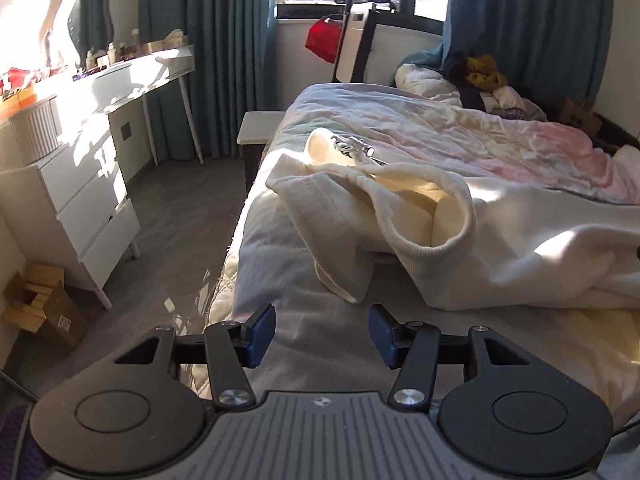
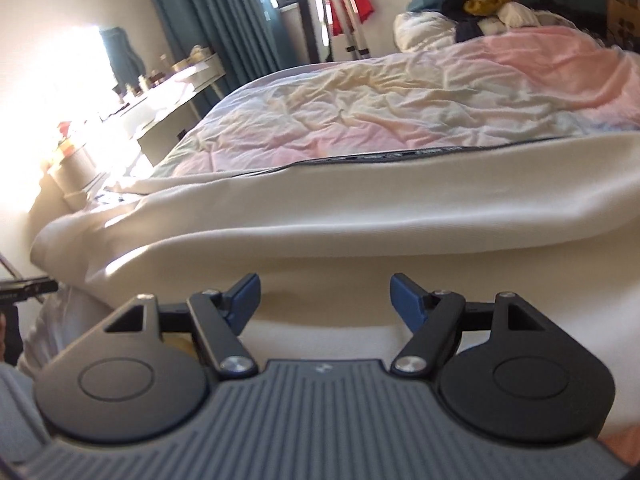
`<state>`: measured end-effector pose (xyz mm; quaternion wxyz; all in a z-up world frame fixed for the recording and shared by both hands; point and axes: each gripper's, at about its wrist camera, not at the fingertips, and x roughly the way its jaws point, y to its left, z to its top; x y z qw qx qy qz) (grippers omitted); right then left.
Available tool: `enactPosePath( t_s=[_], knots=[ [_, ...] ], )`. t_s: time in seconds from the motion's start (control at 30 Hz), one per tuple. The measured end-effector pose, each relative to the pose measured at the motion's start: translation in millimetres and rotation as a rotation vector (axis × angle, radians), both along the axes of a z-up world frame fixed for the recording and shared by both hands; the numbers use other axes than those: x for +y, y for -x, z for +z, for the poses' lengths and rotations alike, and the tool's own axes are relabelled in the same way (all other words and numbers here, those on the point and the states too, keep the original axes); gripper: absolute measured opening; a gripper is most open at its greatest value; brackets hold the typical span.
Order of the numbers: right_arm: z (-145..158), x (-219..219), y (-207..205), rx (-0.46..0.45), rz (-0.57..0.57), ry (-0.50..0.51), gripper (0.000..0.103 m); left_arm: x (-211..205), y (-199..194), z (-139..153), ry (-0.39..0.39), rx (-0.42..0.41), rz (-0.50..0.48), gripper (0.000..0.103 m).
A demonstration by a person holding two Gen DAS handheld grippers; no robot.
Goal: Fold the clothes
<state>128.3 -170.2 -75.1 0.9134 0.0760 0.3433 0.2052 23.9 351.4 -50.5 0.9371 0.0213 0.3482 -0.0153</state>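
**Both grippers spread, cream hoodie on bed**

My left gripper [image 1: 322,334] is spread wide, blue pads [image 1: 262,334] apart, nothing between them. It hovers over the near edge of the bed [image 1: 280,360], pointing at the cream hoodie [image 1: 400,224]. The hoodie lies crumpled on the bed just ahead; a ribbed cuff [image 1: 344,284] hangs toward me and the ribbed hem opening [image 1: 448,216] gapes, showing the lighter lining. Metal drawstring tips [image 1: 354,148] sit on the fabric at the far end. Sun patches fall across the cloth.

My right gripper [image 2: 325,300] is also released, jaws wide, empty. Its pads [image 2: 406,300] sit right at the hoodie's [image 2: 360,216] long rolled fold; can't tell if they touch. A dark trim edge [image 2: 400,158] runs along the garment's far side.

Behind the hoodie: rumpled pastel pink-and-white duvet [image 1: 500,144], and a clothes pile [image 1: 480,76] with a mustard piece at the headboard end. Left of the bed: white drawer unit [image 1: 88,216], cluttered dresser top [image 1: 120,72], cardboard box [image 1: 44,308] on the floor. Teal curtains [image 1: 224,40] flank the window, red item [image 1: 324,38] hanging by a stand.
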Motion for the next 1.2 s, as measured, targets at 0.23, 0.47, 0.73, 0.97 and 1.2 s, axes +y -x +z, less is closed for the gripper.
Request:
enactPosePath(
  t_s=[0.23, 0.47, 0.73, 0.97, 1.2],
  knots=[
    [-3.4, 67.2, 14.6, -0.16, 0.242, 0.233, 0.073, 4.3, -25.1, -19.7, 0.032, -0.1, -0.015, 0.039],
    [-7.7, 138.0, 31.7, -0.365, 0.492, 0.343, 0.073, 39.4, -35.3, -3.5, 0.129, -0.098, -0.181, 0.008],
    [-6.6, 173.4, 19.8, -0.395, 0.558, 0.267, 0.031, 61.5, -46.8, 50.3, 0.165, 0.003, -0.405, 0.007],
    [14.2, 130.9, -10.6, -0.192, 0.418, -0.107, 0.008, 72.6, -35.5, 23.2, 0.314, 0.024, -0.309, 0.008],
    [15.4, 109.1, -30.5, -0.125, 0.344, -0.271, 0.008, 87.9, 17.6, -6.1, 0.616, -0.005, 0.004, 0.031]
  ],
)
